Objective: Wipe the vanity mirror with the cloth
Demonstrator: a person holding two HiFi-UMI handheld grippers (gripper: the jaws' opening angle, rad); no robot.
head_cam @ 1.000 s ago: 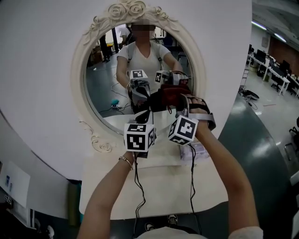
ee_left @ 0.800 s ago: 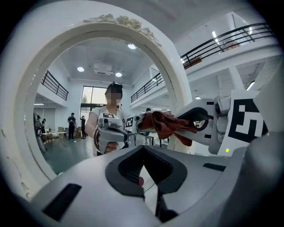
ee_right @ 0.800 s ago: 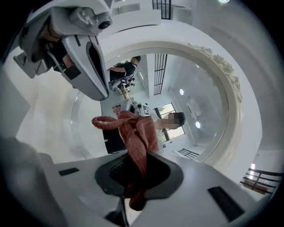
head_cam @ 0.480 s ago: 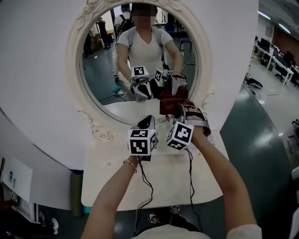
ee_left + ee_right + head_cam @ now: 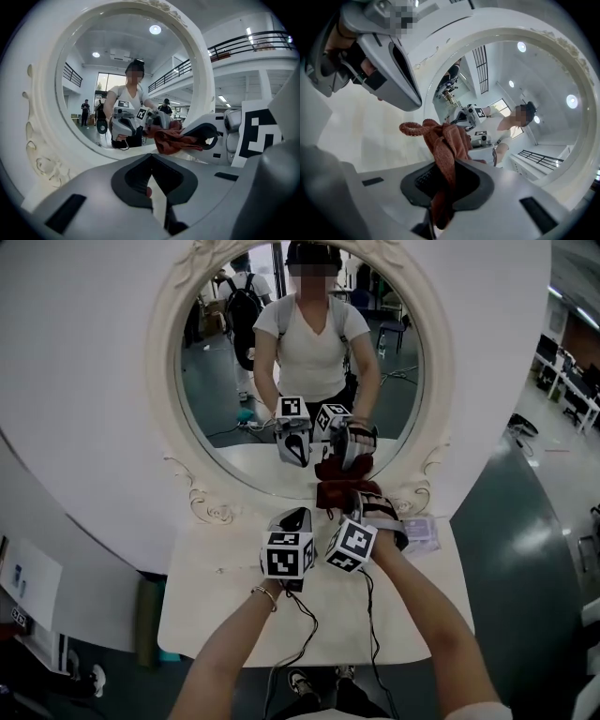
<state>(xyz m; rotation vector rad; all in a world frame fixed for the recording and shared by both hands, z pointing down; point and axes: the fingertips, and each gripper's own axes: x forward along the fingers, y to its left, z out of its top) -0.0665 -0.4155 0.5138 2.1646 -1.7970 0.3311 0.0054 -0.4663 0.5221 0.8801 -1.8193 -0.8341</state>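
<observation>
The right gripper [image 5: 445, 190] pinches the dark red cloth [image 5: 446, 140], and a bunched wad of it stands out ahead of the jaws. The wad sits at the lower rim of the mirror [image 5: 211, 423], near the glass; whether it touches cannot be told. The left gripper [image 5: 152, 187], jaws pressed together on nothing, hangs just beside it over the table [image 5: 216, 587]. To wipe well, the wad should probably meet the glass flat under light, even pressure, so that fabric rather than jaw tips rubs. Overlapping sweeps should stay clear of the carved frame [image 5: 202, 502].
</observation>
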